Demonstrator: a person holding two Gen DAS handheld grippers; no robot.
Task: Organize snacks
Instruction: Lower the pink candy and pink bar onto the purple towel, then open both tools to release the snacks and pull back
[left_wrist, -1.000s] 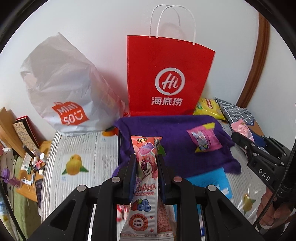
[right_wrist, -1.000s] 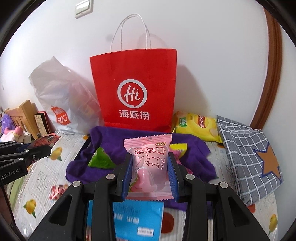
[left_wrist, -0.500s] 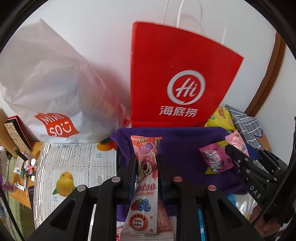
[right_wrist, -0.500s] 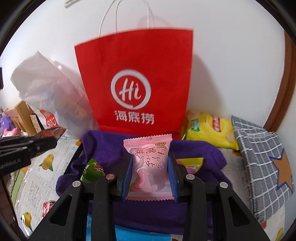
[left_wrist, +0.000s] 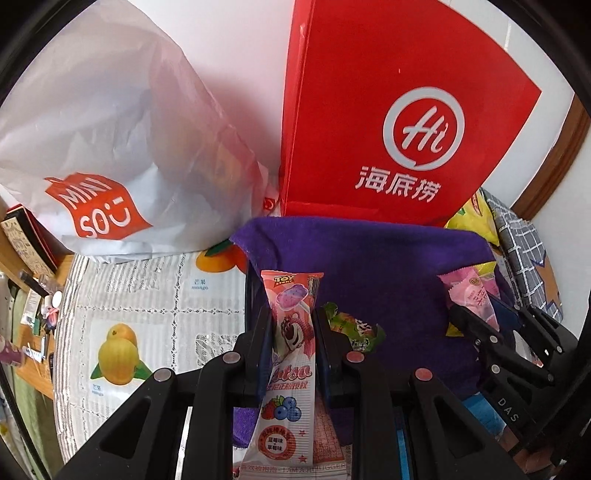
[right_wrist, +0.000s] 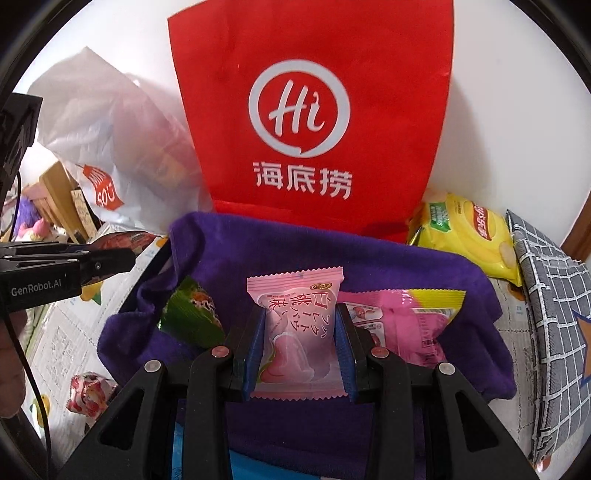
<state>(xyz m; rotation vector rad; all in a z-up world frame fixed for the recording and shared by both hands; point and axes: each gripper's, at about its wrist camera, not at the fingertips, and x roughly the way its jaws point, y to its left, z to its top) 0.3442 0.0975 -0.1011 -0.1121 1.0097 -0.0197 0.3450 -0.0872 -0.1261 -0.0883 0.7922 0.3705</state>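
My left gripper (left_wrist: 291, 317) is shut on a long pink bear-print snack stick (left_wrist: 291, 373), held upright over the near left edge of the purple cloth (left_wrist: 388, 266). My right gripper (right_wrist: 301, 314) is shut on a pink peach candy packet (right_wrist: 295, 354) above the middle of the same purple cloth (right_wrist: 369, 258). On the cloth lie a green snack packet (right_wrist: 192, 317) to the left and a pink-and-yellow packet (right_wrist: 410, 325) to the right. Each gripper shows in the other's view: the right gripper (left_wrist: 476, 314) and the left gripper (right_wrist: 110, 258).
A red paper bag (right_wrist: 314, 110) stands against the wall just behind the cloth, with a white plastic bag (left_wrist: 110, 129) to its left. A yellow chip bag (right_wrist: 469, 232) and a grey checked pouch (right_wrist: 546, 314) lie to the right. A small red-and-white candy (right_wrist: 86, 391) sits on the fruit-print tablecloth (left_wrist: 140, 295).
Both grippers have moved forward and down toward the purple cloth and the red bag, which now loom larger. Both keep their packets.
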